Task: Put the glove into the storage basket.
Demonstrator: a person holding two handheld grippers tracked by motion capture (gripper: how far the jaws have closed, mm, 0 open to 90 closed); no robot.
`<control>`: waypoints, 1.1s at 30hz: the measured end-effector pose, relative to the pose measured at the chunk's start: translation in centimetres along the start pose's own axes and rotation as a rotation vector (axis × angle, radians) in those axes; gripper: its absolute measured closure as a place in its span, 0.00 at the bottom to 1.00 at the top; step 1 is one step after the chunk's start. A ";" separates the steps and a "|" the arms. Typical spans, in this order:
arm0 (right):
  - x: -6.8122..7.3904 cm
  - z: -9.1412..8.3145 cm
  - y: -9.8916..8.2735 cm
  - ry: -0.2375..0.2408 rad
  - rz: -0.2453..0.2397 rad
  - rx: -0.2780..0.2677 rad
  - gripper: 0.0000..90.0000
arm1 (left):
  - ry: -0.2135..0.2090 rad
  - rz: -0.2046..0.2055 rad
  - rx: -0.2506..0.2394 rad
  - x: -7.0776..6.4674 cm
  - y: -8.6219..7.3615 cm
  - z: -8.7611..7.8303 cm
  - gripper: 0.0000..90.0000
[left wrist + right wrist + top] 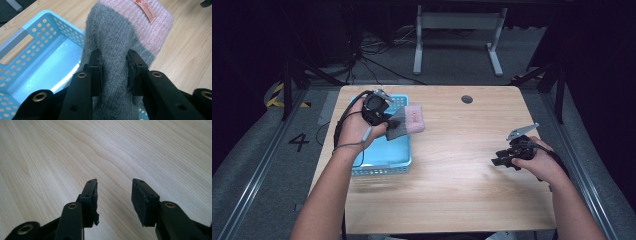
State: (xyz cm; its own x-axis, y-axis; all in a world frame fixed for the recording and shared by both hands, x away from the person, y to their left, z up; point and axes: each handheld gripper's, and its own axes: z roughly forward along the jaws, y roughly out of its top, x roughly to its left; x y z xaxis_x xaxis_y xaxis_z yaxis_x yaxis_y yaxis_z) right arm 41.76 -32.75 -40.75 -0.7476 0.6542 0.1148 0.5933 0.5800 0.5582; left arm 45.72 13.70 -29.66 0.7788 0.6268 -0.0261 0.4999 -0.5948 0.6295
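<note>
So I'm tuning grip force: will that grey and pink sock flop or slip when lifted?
Probably floppy: the sock bunches between the left tongs and bends past them. Slipping seems unlikely, as its fuzzy knit sinks around the pads. It looks light.

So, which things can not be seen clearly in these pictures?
- Sock: its lower end is cut off by the bottom edge of the left gripper view, behind the left tongs; in the high view the hand covers part of it.
- Label on the pink cuff: the writing is too small to read.
- Blue basket: part of the inside is hidden by the forearm in the high view.
- Right tongs: open, with bare table beyond them.
</note>
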 end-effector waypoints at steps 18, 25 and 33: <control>0.5 -0.1 -0.7 -0.002 0.000 -0.009 0.64 | 0.043 -0.045 0.025 5.2 -1.7 0.8 0.77; 0.5 -0.2 -1.4 -0.007 0.017 -0.005 0.63 | 0.045 -0.060 0.051 7.1 -2.2 2.3 0.77; 0.7 -0.7 -2.2 -0.014 0.028 -0.009 0.63 | 0.018 -0.064 0.120 8.7 -2.7 4.7 0.77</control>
State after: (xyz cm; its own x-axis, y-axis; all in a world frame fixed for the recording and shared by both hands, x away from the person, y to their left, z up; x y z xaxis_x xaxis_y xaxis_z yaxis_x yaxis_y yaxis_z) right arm 39.72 -33.88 -41.31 -0.7261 0.6772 0.1189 0.6113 0.5568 0.5623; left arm 52.97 18.39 -35.27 0.7373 0.6738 -0.0486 0.5909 -0.6084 0.5297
